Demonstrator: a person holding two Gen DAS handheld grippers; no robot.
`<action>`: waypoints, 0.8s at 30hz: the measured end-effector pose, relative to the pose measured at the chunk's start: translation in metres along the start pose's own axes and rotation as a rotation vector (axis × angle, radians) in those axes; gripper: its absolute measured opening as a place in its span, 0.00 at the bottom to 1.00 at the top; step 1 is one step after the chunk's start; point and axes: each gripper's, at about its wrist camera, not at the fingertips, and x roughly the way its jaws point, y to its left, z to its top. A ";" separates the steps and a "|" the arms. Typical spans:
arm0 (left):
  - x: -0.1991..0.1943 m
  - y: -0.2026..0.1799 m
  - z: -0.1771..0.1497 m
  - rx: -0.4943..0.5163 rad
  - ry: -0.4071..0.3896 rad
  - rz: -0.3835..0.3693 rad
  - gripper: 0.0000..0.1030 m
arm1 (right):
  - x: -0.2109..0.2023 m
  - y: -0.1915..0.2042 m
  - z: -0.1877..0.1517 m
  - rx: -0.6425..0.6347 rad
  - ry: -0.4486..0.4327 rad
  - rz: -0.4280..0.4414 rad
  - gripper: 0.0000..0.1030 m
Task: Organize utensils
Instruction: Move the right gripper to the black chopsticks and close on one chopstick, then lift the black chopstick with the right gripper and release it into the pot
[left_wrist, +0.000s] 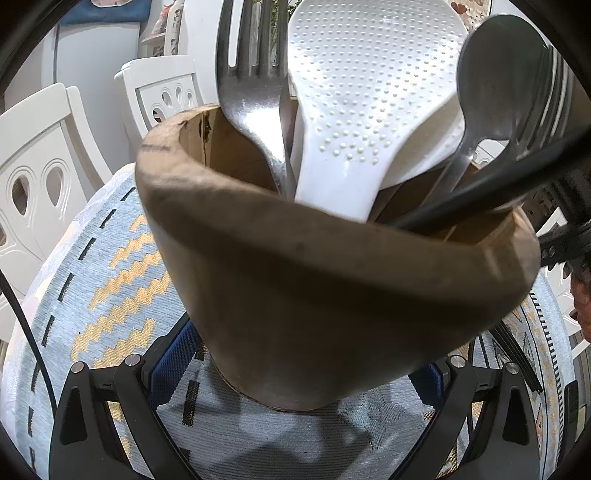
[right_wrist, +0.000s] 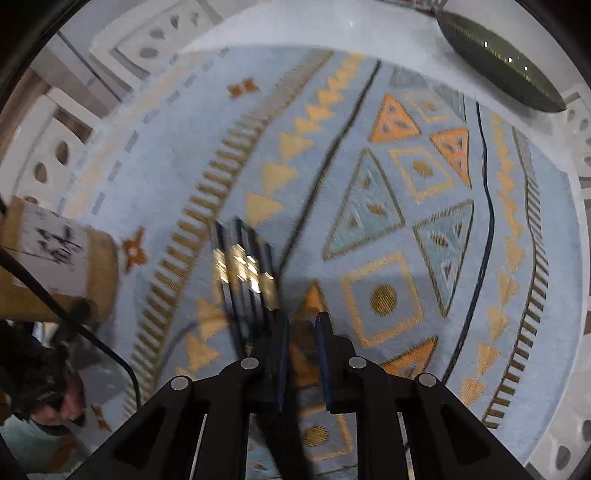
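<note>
The brown utensil holder stands on the patterned tablecloth, and the left gripper reaches around its base with a blue pad on either side; whether those pads press the wall cannot be told, but the placing looks meant to steady the holder while pieces go in. Already upright inside are a metal fork, a white dotted rice paddle and a spoon, with another fork leaning at the right edge. The right gripper, pointing steeply down over the cloth, has its jaws nearly together around a blurred dark fork, seemingly carried towards the holder at the left of its view. A dark oval dish sits at the table's far edge and white chairs ring it. The crowded holder leaves little room, and a black cable trails near its base
</note>
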 end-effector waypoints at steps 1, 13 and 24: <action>0.000 0.000 0.000 -0.001 0.000 -0.001 0.98 | -0.003 0.004 0.000 -0.013 -0.011 0.006 0.14; 0.002 0.006 -0.002 -0.013 0.008 -0.014 0.98 | 0.015 0.005 -0.013 -0.078 0.126 -0.080 0.14; -0.001 0.005 -0.001 -0.012 0.005 -0.024 0.96 | 0.035 0.054 0.037 -0.132 0.013 -0.214 0.06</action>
